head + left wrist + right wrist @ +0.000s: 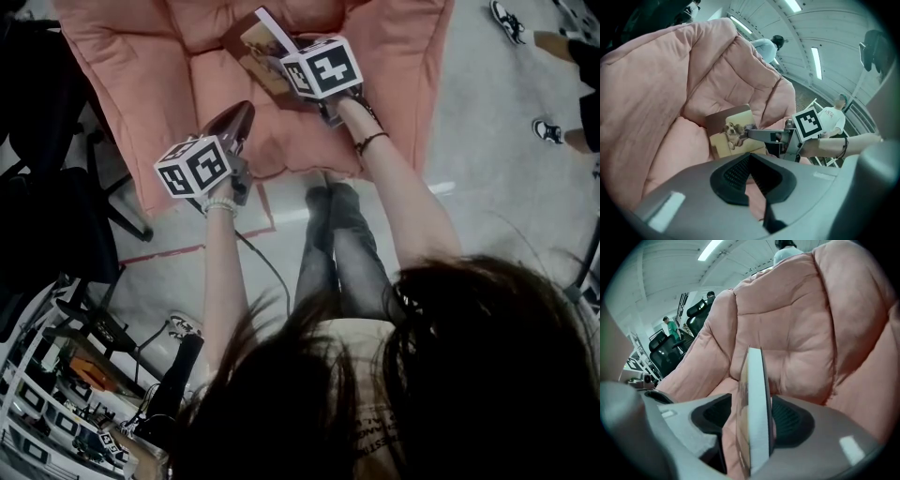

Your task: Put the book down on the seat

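From above, the right tongs (752,416) hide most of the book (729,133); its bottom edge is hidden too. The cover shows a dog on a sofa. It stands upright at the pink seat (661,140) between those spread tongs; the left tongs (750,159) are pressed together, empty.

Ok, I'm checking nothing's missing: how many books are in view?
1. The book is between the right hand-held gripper's jaws, in front of the pink seat's backrest. Others may be hidden behind the arms.

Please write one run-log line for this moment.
left gripper: shut, empty | right gripper: open, book between jaws | book: upright on pink seat
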A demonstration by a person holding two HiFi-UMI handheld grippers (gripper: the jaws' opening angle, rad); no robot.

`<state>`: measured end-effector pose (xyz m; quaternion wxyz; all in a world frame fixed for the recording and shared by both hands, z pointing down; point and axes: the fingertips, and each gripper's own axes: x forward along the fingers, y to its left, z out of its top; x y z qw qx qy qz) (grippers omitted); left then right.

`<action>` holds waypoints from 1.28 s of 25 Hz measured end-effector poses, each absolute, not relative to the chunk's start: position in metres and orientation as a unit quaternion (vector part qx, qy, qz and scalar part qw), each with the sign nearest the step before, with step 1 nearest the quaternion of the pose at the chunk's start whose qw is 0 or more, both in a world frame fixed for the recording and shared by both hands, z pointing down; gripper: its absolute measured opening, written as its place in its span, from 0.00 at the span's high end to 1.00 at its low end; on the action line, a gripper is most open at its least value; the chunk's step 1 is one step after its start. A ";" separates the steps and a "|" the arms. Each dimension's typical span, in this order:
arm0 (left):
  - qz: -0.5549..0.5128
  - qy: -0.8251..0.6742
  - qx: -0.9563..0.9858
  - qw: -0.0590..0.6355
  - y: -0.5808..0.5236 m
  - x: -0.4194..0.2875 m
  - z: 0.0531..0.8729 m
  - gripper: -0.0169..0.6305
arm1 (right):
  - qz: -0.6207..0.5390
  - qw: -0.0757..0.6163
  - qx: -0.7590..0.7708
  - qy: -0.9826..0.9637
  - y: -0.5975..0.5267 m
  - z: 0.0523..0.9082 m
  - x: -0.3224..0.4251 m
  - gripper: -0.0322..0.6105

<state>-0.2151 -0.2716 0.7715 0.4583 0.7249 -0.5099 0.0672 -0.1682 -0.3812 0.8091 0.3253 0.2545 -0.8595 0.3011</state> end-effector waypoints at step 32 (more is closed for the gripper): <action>0.028 -0.518 0.734 0.438 -0.246 -0.181 0.680 0.98 | 0.282 0.294 0.269 -0.873 -0.335 0.704 -0.137 0.70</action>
